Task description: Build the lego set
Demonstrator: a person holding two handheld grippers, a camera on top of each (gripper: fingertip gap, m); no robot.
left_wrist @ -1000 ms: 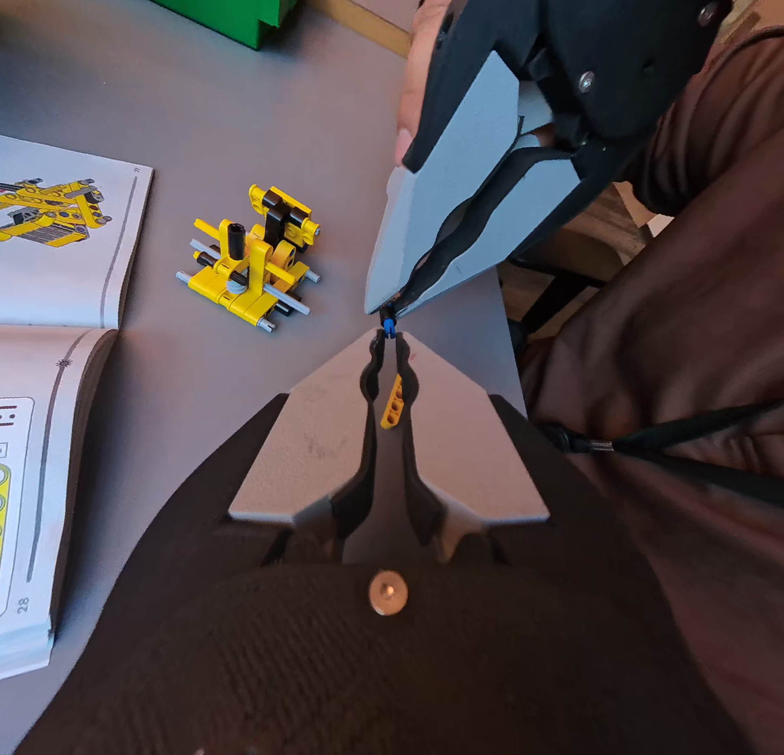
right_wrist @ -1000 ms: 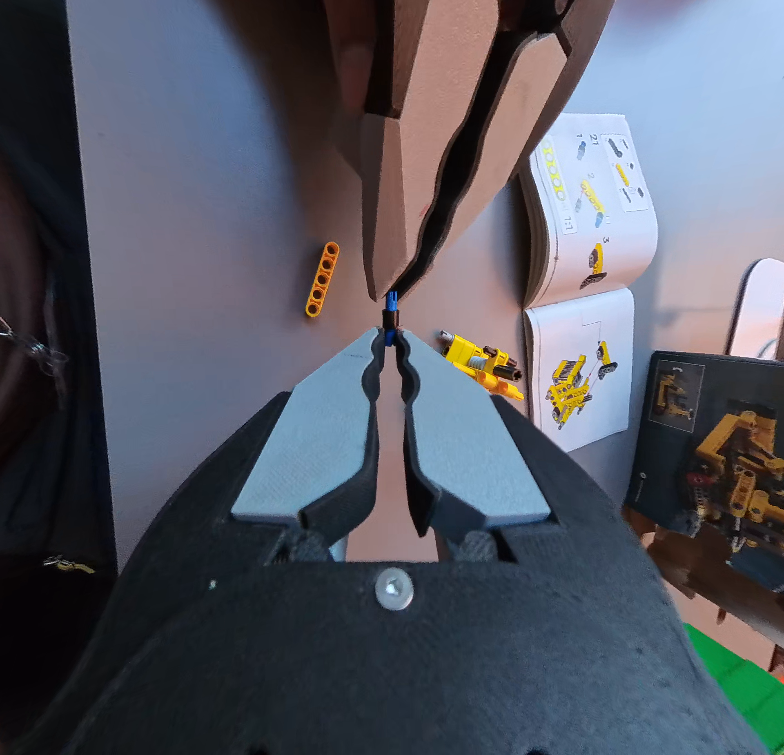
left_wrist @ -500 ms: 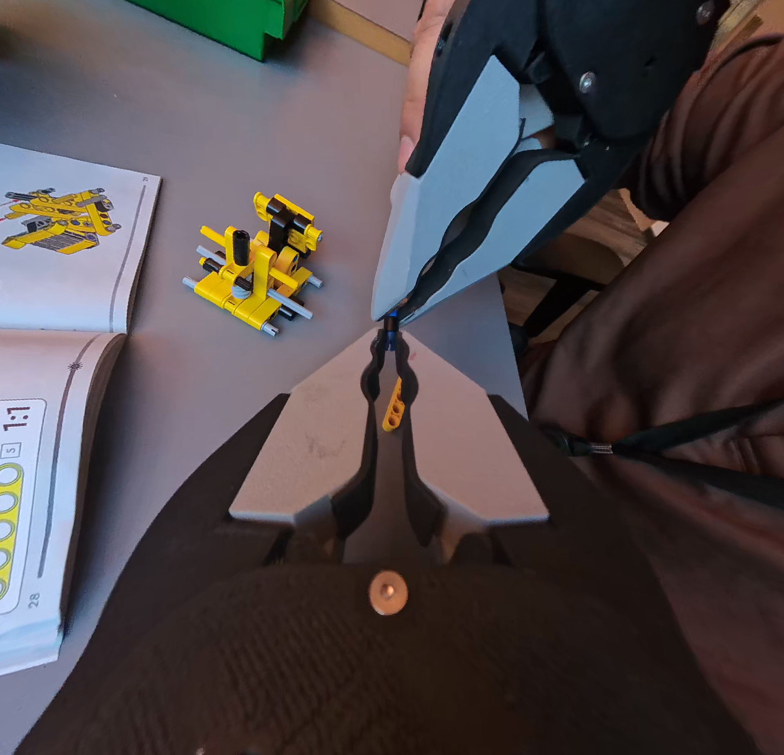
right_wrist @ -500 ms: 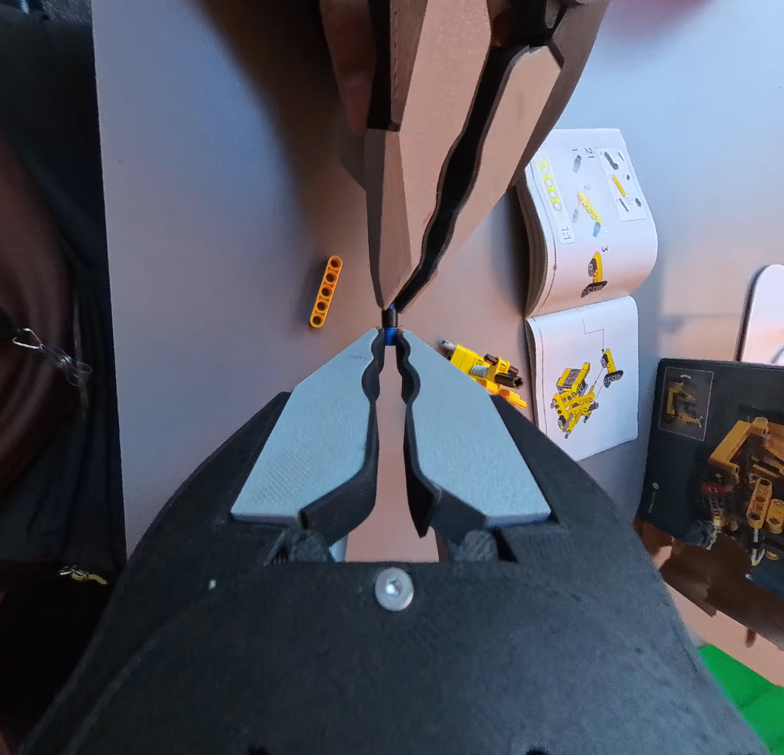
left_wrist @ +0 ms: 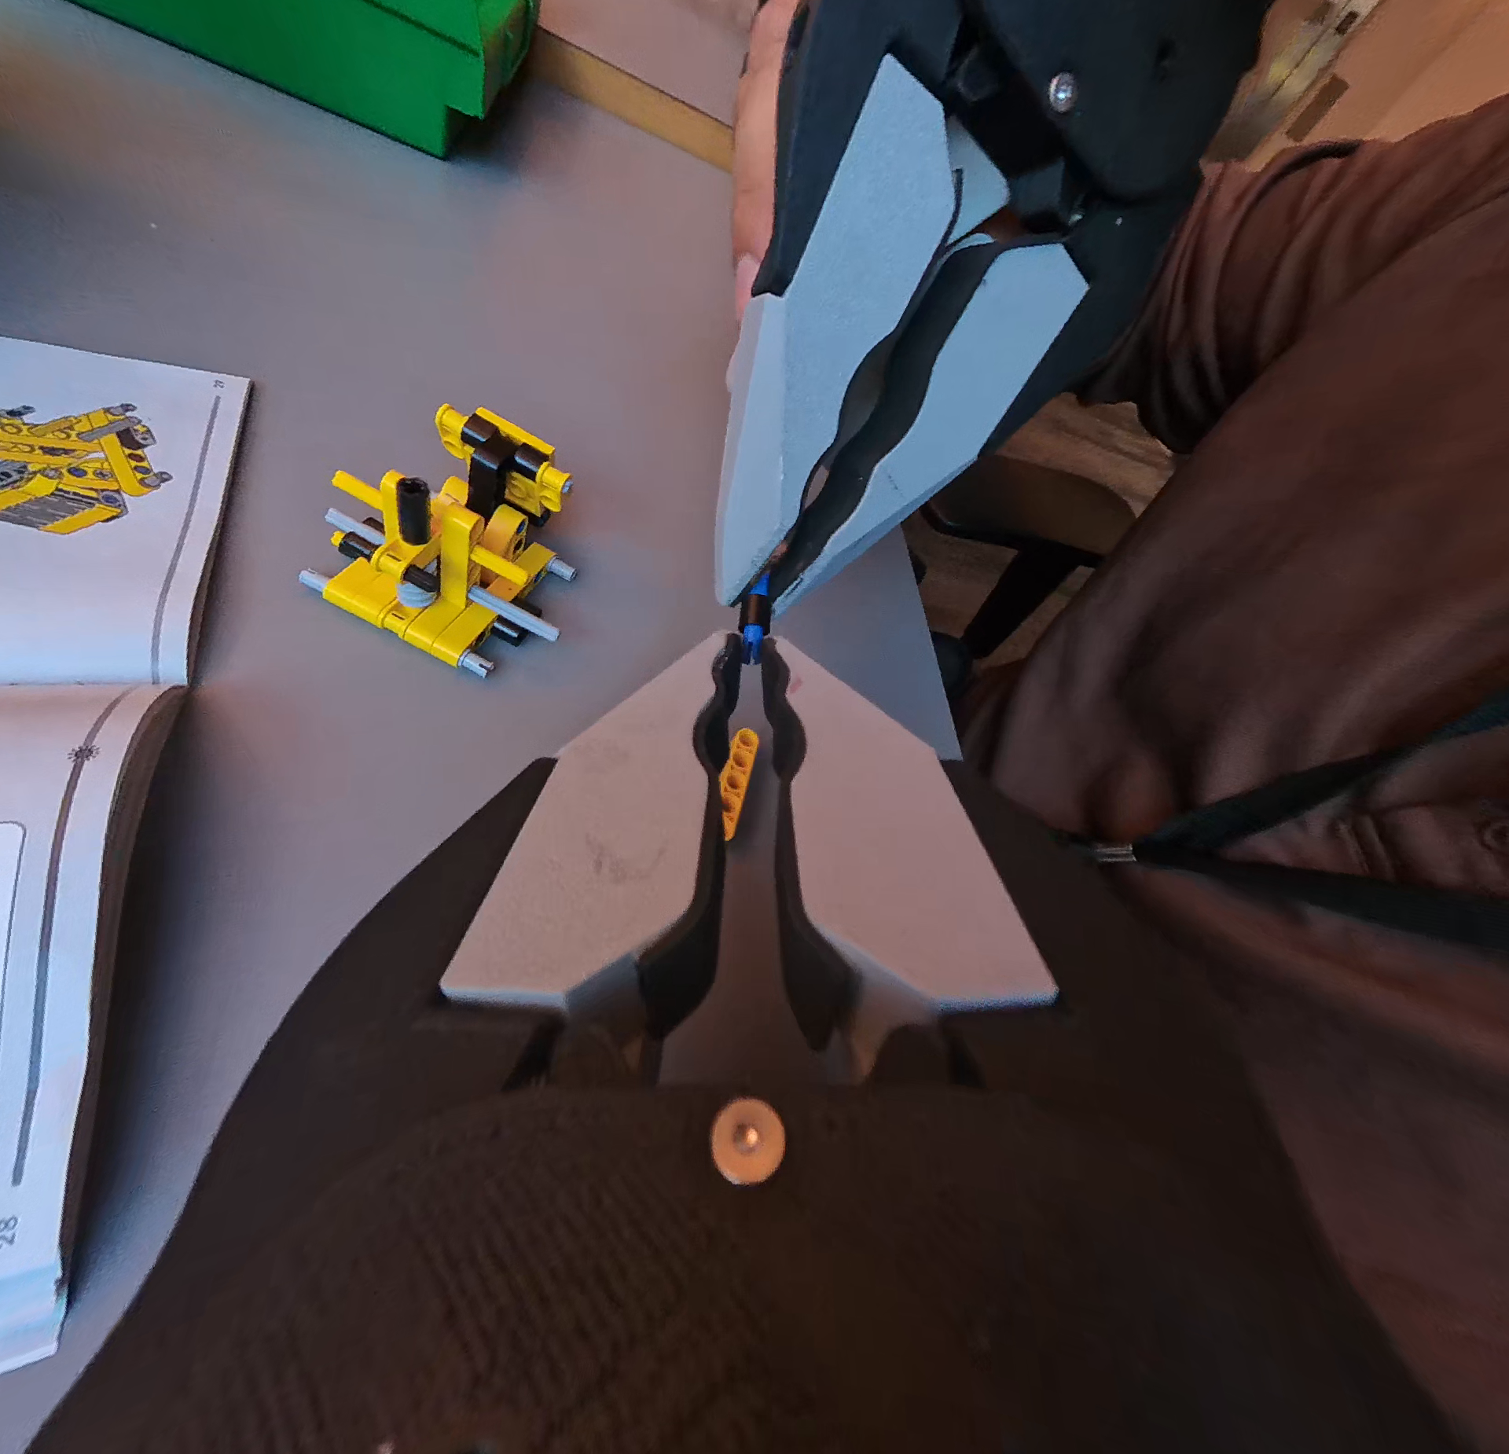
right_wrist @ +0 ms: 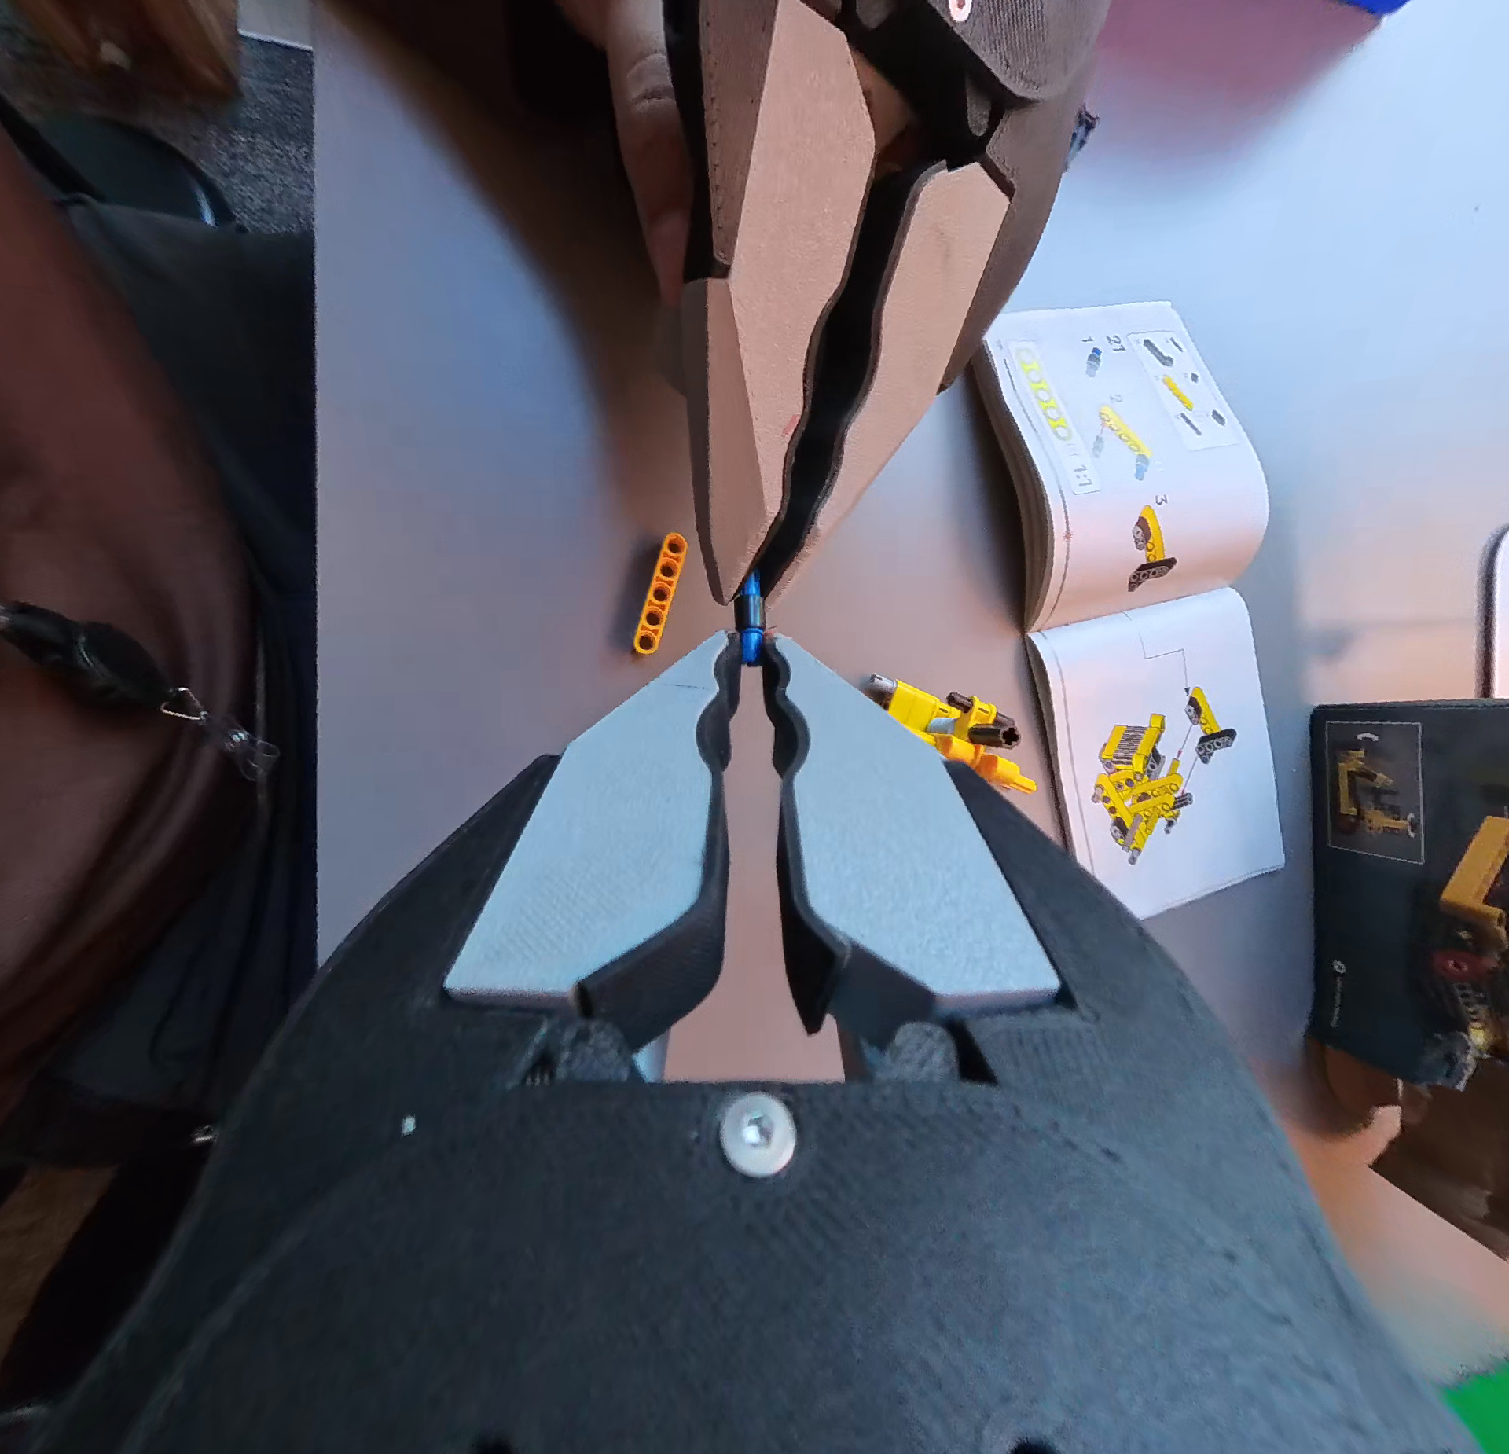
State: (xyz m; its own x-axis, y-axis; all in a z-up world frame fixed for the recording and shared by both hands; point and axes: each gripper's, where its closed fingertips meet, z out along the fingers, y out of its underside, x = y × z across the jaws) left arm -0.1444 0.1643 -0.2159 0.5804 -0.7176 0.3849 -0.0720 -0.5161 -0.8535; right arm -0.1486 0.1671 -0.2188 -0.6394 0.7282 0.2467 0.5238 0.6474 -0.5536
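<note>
Above the table (left_wrist: 408, 272), left gripper (left_wrist: 750, 654) and right gripper (right_wrist: 750, 654) apparently pinch one blue-black pin (right_wrist: 748, 616).

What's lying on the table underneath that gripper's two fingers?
Through the gap of the left gripper, an orange beam with holes lies on the grey table. Its lower end is covered by a finger in that view.

Glossy plastic lego model (left_wrist: 445, 545), matt grey tabletop (left_wrist: 457, 288)
</note>
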